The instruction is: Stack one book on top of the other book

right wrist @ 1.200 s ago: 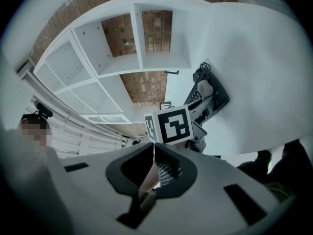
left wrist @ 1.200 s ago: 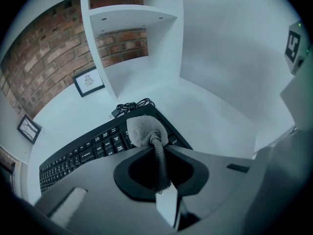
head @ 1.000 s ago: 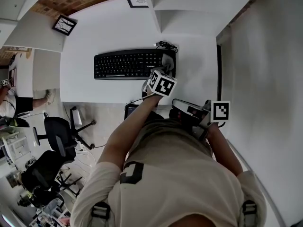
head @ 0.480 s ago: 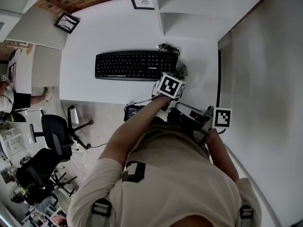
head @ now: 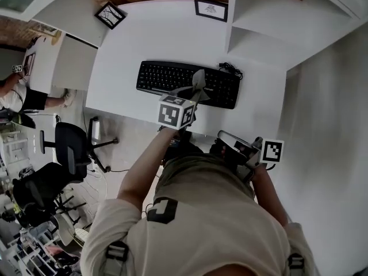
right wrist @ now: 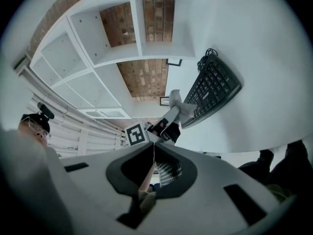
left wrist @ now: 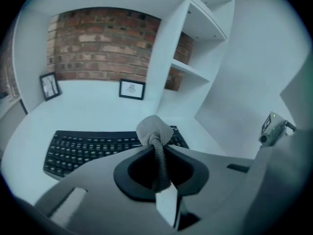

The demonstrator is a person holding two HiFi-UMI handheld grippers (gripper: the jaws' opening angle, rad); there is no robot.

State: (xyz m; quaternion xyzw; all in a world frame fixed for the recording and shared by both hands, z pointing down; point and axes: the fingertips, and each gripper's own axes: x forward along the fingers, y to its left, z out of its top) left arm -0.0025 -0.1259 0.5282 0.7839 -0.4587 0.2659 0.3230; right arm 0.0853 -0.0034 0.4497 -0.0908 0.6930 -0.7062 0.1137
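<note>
Left tongs [left wrist: 154, 131] closed, right tongs [right wrist: 153, 146] closed

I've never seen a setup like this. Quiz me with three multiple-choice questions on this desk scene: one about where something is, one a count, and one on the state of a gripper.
1. What lies on the desk just beyond the left gripper?
A. a laptop
B. a keyboard
C. a plate

2. How many framed pictures stand at the back of the desk?
A. one
B. two
C. four

3. How do the left gripper's jaws stand?
A. wide apart
B. closed on a book
C. closed together, nothing between them

Answers:
1 B: rows of black keys show past the jaws in the left gripper view.
2 B: one is at the desk's left corner, and the other is further right.
3 C: the padded tips meet and hold nothing.
</note>
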